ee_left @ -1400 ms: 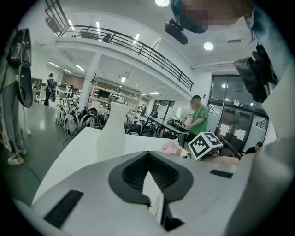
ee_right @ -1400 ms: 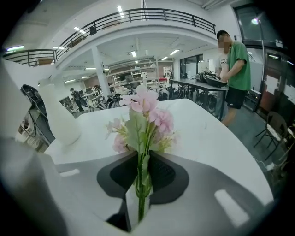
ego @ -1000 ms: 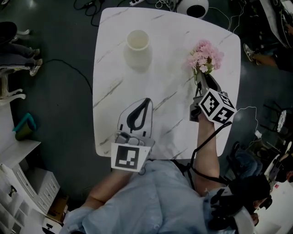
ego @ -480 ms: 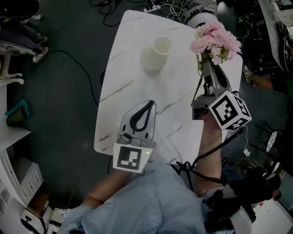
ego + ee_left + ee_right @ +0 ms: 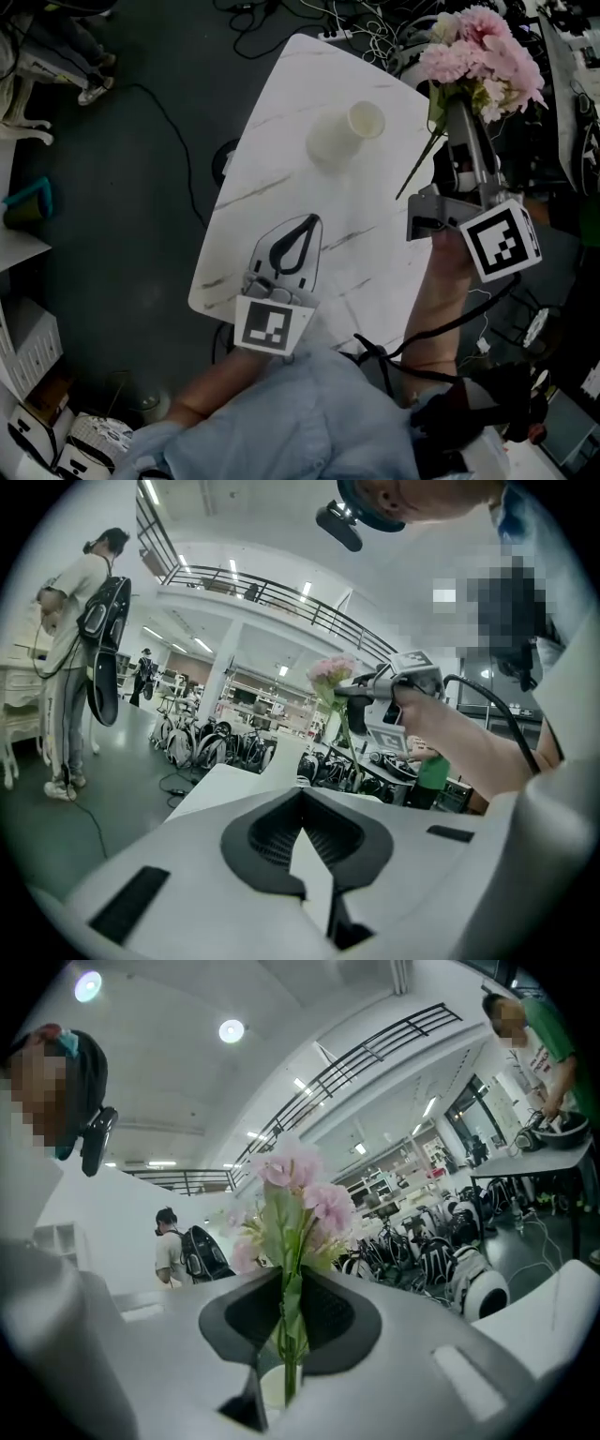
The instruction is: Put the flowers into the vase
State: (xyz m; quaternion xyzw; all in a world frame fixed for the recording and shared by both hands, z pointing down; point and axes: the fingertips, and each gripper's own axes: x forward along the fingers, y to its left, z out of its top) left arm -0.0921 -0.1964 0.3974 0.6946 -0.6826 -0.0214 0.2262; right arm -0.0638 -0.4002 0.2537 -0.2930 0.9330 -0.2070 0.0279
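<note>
Risen higher, flowers [image 5: 483, 47] sit clamped in right tool [image 5: 459, 117] near vase [image 5: 349, 133]; left tool [image 5: 305, 221] closed, empty.

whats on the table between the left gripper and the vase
Nothing. In the head view only bare marble table runs from the left gripper to the vase.

Nothing legible: no words, numbers, brands or signs can be read on anything in these views.
</note>
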